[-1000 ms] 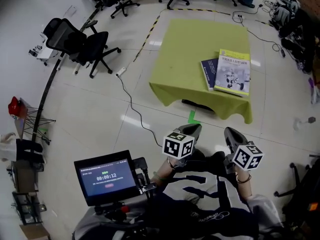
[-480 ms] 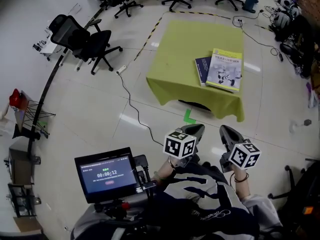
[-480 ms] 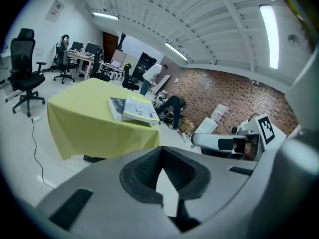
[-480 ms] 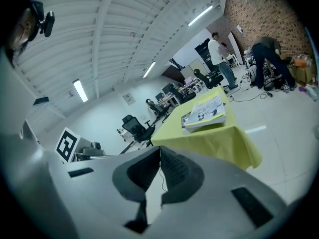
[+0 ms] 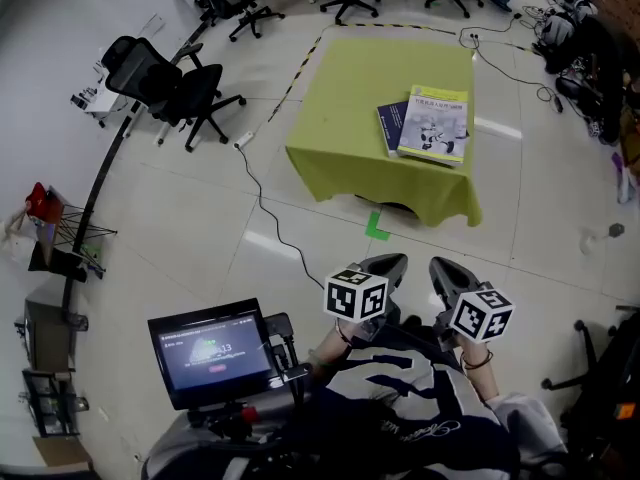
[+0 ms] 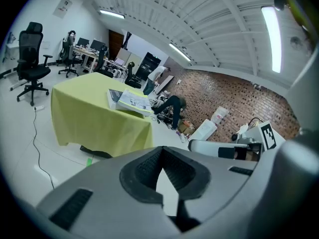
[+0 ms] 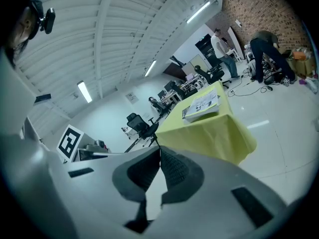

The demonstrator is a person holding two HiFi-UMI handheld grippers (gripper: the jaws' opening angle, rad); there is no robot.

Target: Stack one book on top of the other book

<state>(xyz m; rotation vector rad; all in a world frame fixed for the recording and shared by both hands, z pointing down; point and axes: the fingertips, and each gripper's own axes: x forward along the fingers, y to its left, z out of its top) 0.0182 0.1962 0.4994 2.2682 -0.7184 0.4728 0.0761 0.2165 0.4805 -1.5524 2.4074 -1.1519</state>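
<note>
Change: since a second ago the square table with the yellow-green cloth (image 5: pixel 340 118) has slid up and left in the head view and looks a little further. I judge that I am stepping back from it.
Left gripper: the grey two-jaw left gripper (image 6: pixel 160 152) is clenched pad on pad with nothing between. It is low before my body and well apart from the table, I think because the stack is already made.
Right gripper: the grey two-jaw right gripper (image 7: pixel 159 151) is also clenched and empty, just beside the left one.
Books: the pale book with the yellow title band (image 5: pixel 433 125) lies flat on the dark blue book (image 5: pixel 390 128) near the table's front right corner. Only a strip of the blue one shows at its left.
Axis: the pale book's long side runs from the near table edge to the far one. Its title band points away from me. The blue one is turned a little against it.
</note>
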